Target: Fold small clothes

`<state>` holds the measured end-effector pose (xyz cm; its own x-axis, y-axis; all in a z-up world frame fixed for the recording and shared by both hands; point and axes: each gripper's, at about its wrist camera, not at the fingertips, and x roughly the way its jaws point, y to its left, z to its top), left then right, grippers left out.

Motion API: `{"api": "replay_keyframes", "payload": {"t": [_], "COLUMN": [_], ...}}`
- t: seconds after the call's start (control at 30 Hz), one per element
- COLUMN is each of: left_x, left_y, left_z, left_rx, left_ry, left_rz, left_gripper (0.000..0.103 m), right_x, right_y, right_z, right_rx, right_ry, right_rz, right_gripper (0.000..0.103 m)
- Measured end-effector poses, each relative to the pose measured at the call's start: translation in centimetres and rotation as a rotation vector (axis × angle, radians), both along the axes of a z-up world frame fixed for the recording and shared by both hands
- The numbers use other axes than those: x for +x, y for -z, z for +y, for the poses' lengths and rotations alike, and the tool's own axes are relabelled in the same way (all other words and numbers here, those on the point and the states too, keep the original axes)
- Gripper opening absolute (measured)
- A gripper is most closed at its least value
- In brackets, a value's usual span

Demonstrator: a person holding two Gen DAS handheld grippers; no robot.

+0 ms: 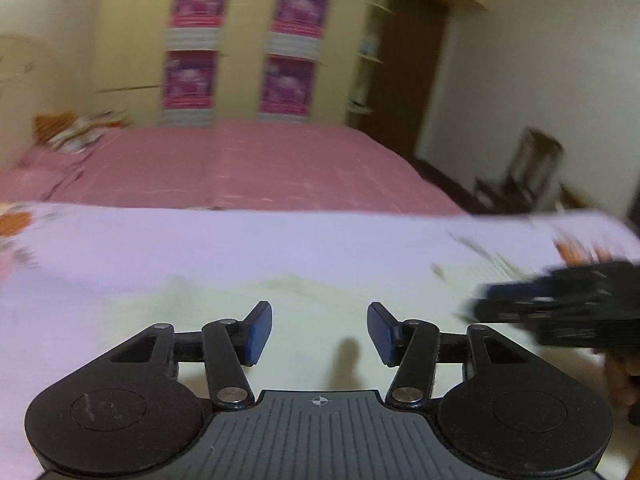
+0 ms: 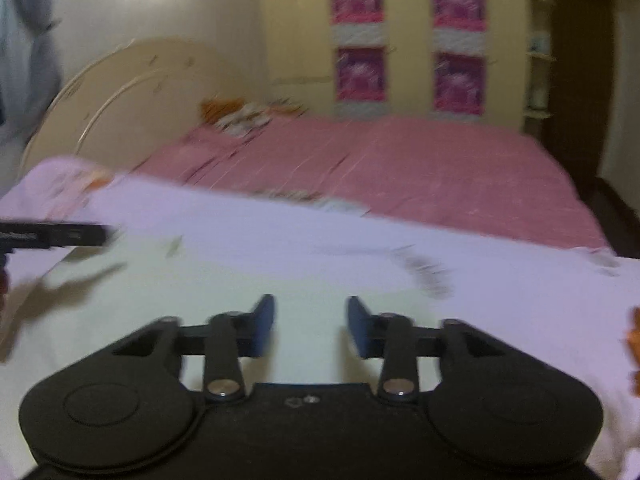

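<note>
A pale cream small garment (image 1: 280, 300) lies flat on a white-lilac printed sheet (image 1: 200, 240); it also shows in the right wrist view (image 2: 200, 288). My left gripper (image 1: 320, 330) is open and empty, just above the garment. My right gripper (image 2: 311, 326) is open and empty over the same cloth. The right gripper shows blurred at the right edge of the left wrist view (image 1: 560, 304). The left gripper shows at the left edge of the right wrist view (image 2: 52, 234). Both views are motion-blurred.
A pink bedspread (image 1: 260, 164) stretches behind the sheet. Orange and white pillows (image 2: 248, 114) lie by the cream headboard (image 2: 132, 80). A wardrobe with pink panels (image 1: 240, 48) stands at the back. A stool (image 1: 532, 168) stands on the floor at right.
</note>
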<state>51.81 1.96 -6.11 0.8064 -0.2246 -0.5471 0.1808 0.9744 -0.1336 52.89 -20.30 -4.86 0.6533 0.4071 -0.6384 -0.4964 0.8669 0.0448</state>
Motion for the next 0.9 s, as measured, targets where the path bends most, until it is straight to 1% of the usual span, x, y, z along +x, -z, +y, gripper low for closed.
{"api": "replay_keyframes", "payload": {"t": [0.03, 0.1, 0.17, 0.23, 0.37, 0.43, 0.5, 0.57, 0.63, 0.67, 0.73, 0.8, 0.83, 0.9], "left_x": [0.0, 0.0, -0.3, -0.9, -1.1, -1.3, -1.6, -2.4, -3.6, -4.3, -5.2, -5.9, -6.2, -6.4], "left_y": [0.3, 1.0, 1.6, 1.8, 1.6, 1.7, 1.4, 0.8, 0.4, 0.3, 0.2, 0.3, 0.3, 0.5], "left_z": [-1.0, -1.8, -1.8, -1.3, 2.3, 3.6, 3.9, 3.0, 1.1, 0.0, -1.7, -3.1, -3.7, -4.4], "left_rx": [0.009, 0.01, 0.044, 0.054, 0.068, 0.108, 0.15, 0.152, 0.17, 0.178, 0.159, 0.141, 0.138, 0.141], "left_ry": [0.008, 0.007, -0.002, -0.012, -0.088, -0.125, -0.158, -0.162, -0.126, -0.112, -0.08, -0.071, -0.07, -0.069], "left_rz": [0.008, 0.026, 0.023, 0.012, 0.002, 0.0, 0.001, 0.003, -0.016, -0.024, -0.019, -0.014, -0.011, -0.004], "left_gripper": [0.053, 0.053, 0.053, 0.053, 0.053, 0.053, 0.053, 0.053, 0.053, 0.053, 0.054, 0.063, 0.065, 0.066], "right_x": [-0.1, -0.6, -0.9, -1.0, -0.8, -0.5, -0.6, -0.9, -1.8, -2.5, -4.0, -5.5, -5.9, -6.8], "right_y": [0.4, 1.1, 1.5, 1.4, 1.4, 1.5, 1.6, 1.5, 0.7, 0.4, 0.2, 0.3, 0.3, 0.8], "right_z": [0.7, 1.8, 1.6, 0.4, -3.0, -4.6, -6.2, -6.8, -6.5, -6.1, -5.1, -3.3, -2.8, -1.4], "right_rx": [-0.004, -0.029, -0.027, -0.029, -0.064, -0.079, -0.073, -0.066, -0.04, -0.025, -0.007, -0.012, -0.019, -0.042], "right_ry": [-0.011, -0.01, 0.011, 0.042, 0.108, 0.152, 0.181, 0.186, 0.199, 0.187, 0.154, 0.105, 0.084, 0.048], "right_rz": [0.007, 0.002, 0.006, 0.008, -0.007, -0.013, -0.009, -0.003, -0.019, -0.032, -0.045, -0.051, -0.05, -0.053], "right_gripper": [0.027, 0.03, 0.032, 0.032, 0.03, 0.03, 0.03, 0.03, 0.032, 0.035, 0.035, 0.034, 0.033, 0.033]}}
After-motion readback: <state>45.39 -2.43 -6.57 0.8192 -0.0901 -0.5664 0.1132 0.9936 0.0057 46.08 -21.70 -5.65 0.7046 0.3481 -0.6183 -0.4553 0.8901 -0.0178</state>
